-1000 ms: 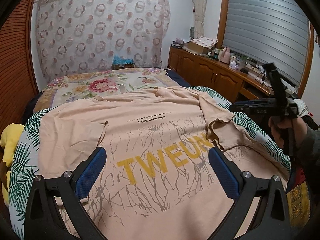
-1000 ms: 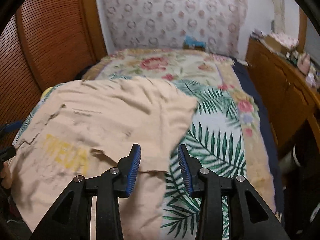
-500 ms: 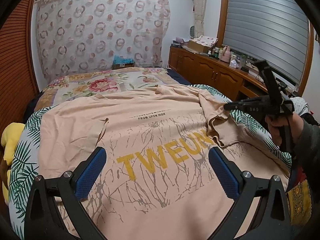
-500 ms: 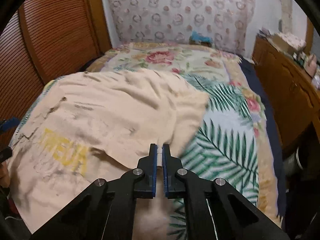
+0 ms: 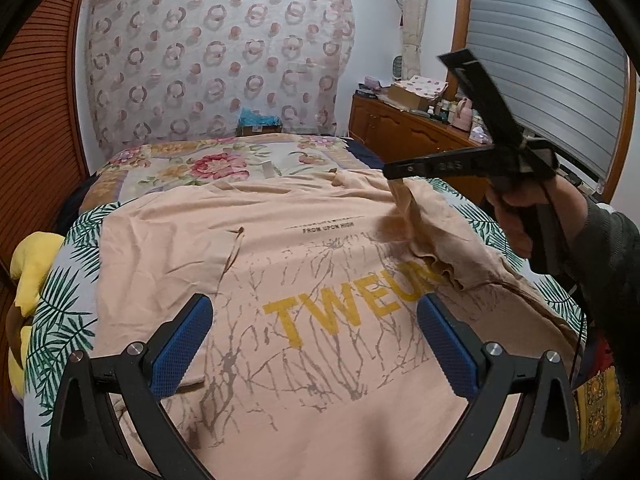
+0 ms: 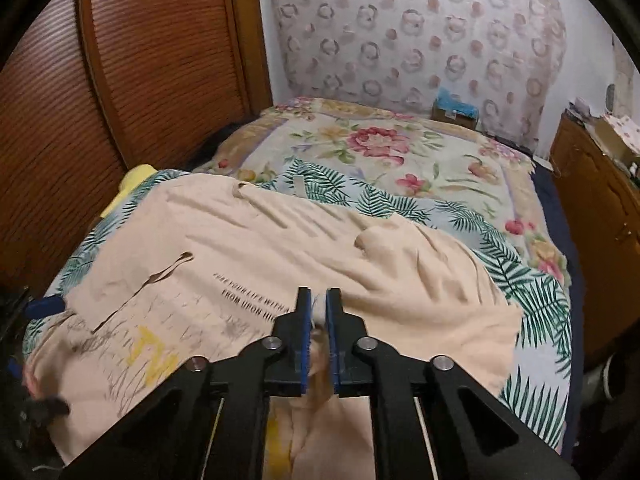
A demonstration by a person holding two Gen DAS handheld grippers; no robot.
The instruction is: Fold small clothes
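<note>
My right gripper (image 6: 318, 320) is clamped on the T-shirt (image 5: 320, 320) sleeve, it seems, lifting it over the chest print spread on the bed (image 6: 400, 152). My left gripper (image 5: 316, 344) hangs wide apart above the hem. Next: carry the sleeve inward and lay it flat.

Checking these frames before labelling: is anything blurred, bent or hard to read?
Left wrist view: fisheye bows the window shutter; the lifted T-shirt fabric under the right gripper is smeared; the "TWEUR" print is sharp. Right wrist view: softer, the print near the left edge streaks, and cloth between the pads is a blurred bright patch.
</note>
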